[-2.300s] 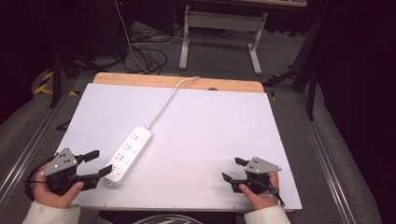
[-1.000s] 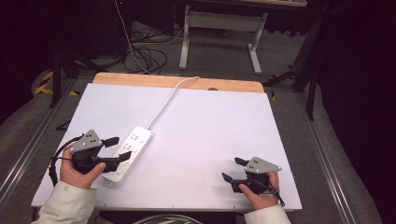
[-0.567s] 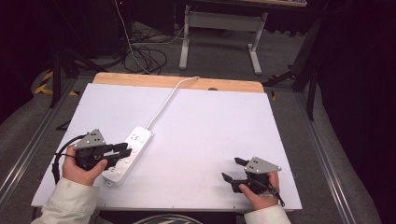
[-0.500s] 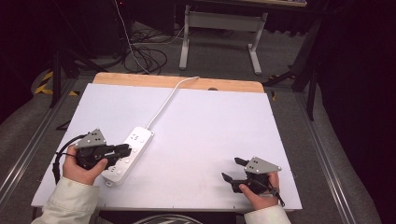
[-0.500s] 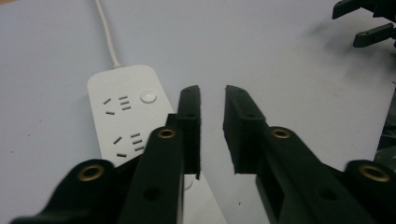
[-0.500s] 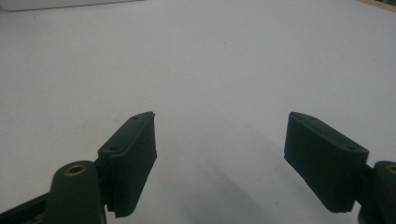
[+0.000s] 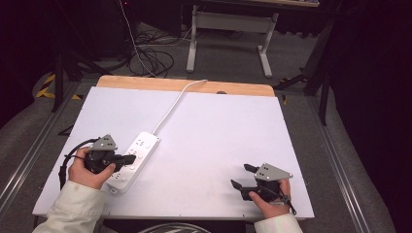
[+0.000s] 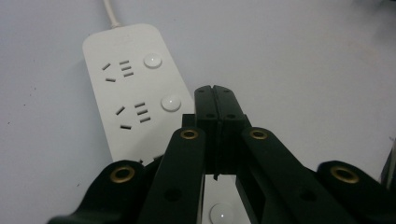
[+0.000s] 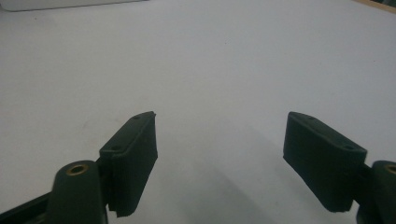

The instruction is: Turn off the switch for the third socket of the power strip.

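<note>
Fingers (image 8: 219, 116) of the left gripper (image 7: 127, 158), pressed together and empty, have moved over the power strip (image 7: 132, 160) at lower left, probably to press 1 switch; right gripper (image 7: 243, 175) rests wide apart, empty.

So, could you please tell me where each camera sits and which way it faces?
High view: above the person's side, looking forward and down on the white table; both hands show, holding the left tongs and right tongs.
Left gripper view: rides the left tongs, shut, over the white plastic power strip.
Right gripper view: rides the open right tongs, facing bare table.
The high and left gripper views share the strip.
</note>
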Demonstrator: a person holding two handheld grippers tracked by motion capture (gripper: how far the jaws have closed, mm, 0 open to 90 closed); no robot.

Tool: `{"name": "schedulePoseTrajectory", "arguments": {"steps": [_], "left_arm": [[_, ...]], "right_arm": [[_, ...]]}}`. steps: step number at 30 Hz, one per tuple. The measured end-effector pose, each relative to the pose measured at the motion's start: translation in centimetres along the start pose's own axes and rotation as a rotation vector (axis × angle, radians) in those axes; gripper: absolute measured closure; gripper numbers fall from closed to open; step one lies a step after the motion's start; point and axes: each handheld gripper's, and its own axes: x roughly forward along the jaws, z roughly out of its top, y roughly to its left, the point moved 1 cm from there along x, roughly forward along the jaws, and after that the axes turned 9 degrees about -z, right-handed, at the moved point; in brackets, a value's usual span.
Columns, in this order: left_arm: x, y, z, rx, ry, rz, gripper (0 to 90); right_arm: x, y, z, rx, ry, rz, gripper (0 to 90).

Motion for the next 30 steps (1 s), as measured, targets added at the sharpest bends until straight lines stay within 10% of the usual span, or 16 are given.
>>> {"name": "schedulePoseTrajectory", "arguments": {"steps": [30], "left_arm": [[2.2,0.0,0.2,0.032,0.236,0.065,89.8]], "right_arm": [[0.1,0.0,-0.1,0.000,0.004,0.005,26.3]]}}
